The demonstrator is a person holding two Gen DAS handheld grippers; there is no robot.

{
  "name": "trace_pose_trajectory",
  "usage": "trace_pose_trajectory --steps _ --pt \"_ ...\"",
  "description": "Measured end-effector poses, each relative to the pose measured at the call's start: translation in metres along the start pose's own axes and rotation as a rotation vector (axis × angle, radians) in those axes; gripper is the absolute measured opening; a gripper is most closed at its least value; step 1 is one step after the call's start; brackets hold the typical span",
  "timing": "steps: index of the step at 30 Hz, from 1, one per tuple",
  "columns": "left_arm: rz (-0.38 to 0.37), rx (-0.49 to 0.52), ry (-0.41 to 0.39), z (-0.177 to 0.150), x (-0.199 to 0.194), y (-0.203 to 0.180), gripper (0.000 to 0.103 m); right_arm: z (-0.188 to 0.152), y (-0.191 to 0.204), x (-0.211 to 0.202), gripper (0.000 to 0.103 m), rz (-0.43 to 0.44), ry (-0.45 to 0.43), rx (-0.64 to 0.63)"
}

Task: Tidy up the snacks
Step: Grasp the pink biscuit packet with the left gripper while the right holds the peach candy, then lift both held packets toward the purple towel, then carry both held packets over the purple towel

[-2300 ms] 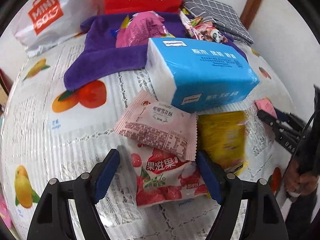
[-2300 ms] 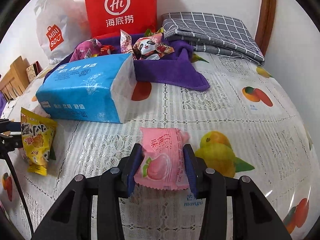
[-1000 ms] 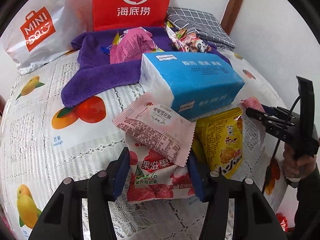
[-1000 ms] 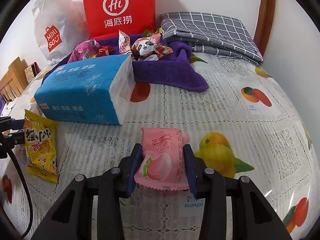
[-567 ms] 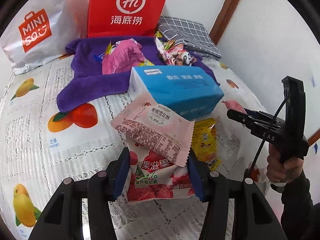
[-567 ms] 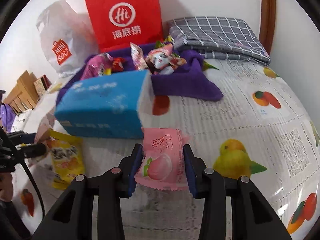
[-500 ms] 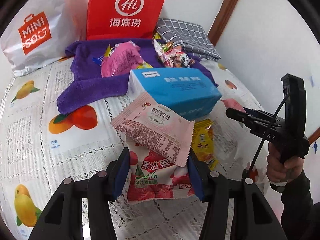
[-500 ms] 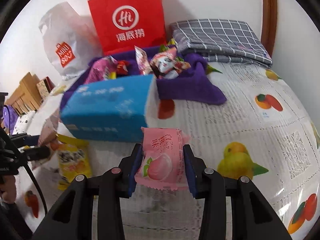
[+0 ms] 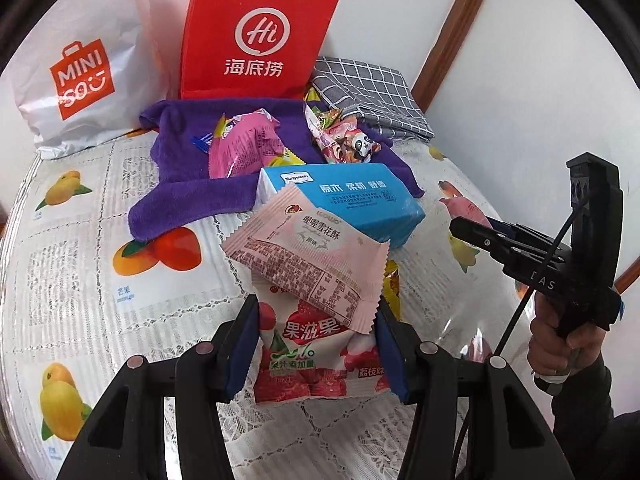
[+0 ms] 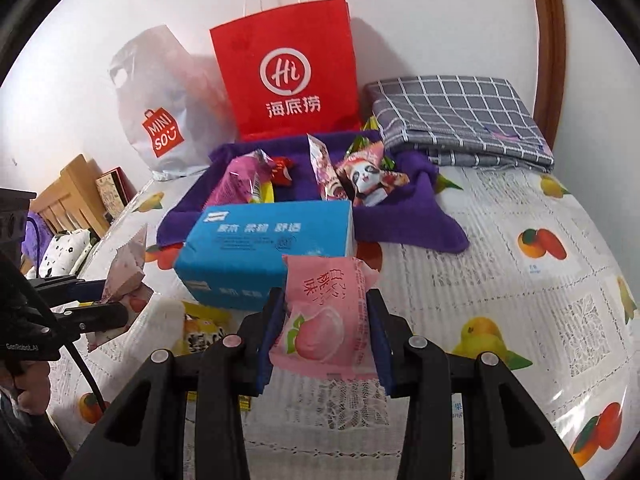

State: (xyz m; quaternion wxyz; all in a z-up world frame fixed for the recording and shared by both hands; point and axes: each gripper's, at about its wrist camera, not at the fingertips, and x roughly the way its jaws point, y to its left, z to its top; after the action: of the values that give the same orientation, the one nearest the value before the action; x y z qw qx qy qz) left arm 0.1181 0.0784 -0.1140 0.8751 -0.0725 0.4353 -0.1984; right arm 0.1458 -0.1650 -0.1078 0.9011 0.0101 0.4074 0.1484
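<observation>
Left gripper [image 9: 316,346]: clamped on lychee pouch [image 9: 316,356] with pale packet [image 9: 308,256] on top, now raised off table [image 9: 80,280].
Right gripper [image 10: 326,340]: pinching peach packet [image 10: 324,320], also lifted.
Yellow bag [image 10: 204,330]: left lying by tissue pack [image 10: 264,252].
Right view only: red candy [image 10: 282,170] on purple towel [image 10: 404,216].

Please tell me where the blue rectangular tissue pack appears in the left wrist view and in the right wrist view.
Left wrist view: the blue rectangular tissue pack lies right of centre, behind the held snacks.
Right wrist view: it lies left of centre, behind the pink peach packet.
Shared landmark: the red paper bag stands behind it.
</observation>
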Motion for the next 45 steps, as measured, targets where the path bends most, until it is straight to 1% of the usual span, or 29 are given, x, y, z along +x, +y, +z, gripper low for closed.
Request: trace_pose_trajectory --steps 3,5,13,16,17,21,23,27,29,34,38,40,45 --pt "-0.026 -0.03 -0.005 0.0 -0.006 0.004 0.052 0.002 0.005 -0.002 0.04 -0.024 0.005 -0.01" --pt "-0.03 -0.046 -0.002 0.002 -0.008 0.005 0.052 0.003 0.006 -0.003 0.04 -0.036 0.012 -0.014" --pt "0.011 -0.045 -0.013 0.011 -0.021 -0.005 0.052 0.005 0.008 -0.011 0.04 -0.052 0.001 -0.028" --pt "0.059 -0.033 -0.008 0.01 -0.022 -0.011 0.052 0.007 0.004 -0.011 0.04 -0.047 0.009 -0.013" --pt "0.084 -0.032 0.006 0.008 -0.02 -0.013 0.052 0.006 0.003 -0.01 0.04 -0.045 0.016 -0.009" --pt "0.122 -0.066 0.083 -0.004 -0.001 -0.011 0.052 -0.002 -0.001 -0.004 0.04 -0.046 0.052 -0.01" --pt "0.124 -0.081 0.118 -0.013 0.008 -0.01 0.052 -0.009 -0.003 -0.001 0.04 -0.053 0.065 -0.007" --pt "0.137 -0.119 0.207 -0.032 0.032 -0.01 0.052 -0.021 -0.006 0.001 0.04 -0.03 0.079 0.001" --pt "0.137 -0.139 0.238 -0.039 0.041 -0.009 0.053 -0.027 -0.005 0.002 0.04 -0.021 0.084 -0.003" --pt "0.165 -0.143 0.231 -0.046 0.043 -0.014 0.053 -0.04 -0.006 0.005 0.04 -0.011 0.098 -0.011" --pt "0.143 -0.164 0.215 -0.047 0.035 -0.014 0.053 -0.049 -0.011 0.011 0.04 -0.004 0.132 0.006" --pt "0.144 -0.168 0.207 -0.046 0.03 -0.014 0.052 -0.052 -0.012 0.013 0.04 -0.005 0.147 0.008" --pt "0.155 -0.168 0.18 -0.041 0.016 -0.019 0.052 -0.053 -0.014 0.008 0.04 -0.003 0.14 0.016"
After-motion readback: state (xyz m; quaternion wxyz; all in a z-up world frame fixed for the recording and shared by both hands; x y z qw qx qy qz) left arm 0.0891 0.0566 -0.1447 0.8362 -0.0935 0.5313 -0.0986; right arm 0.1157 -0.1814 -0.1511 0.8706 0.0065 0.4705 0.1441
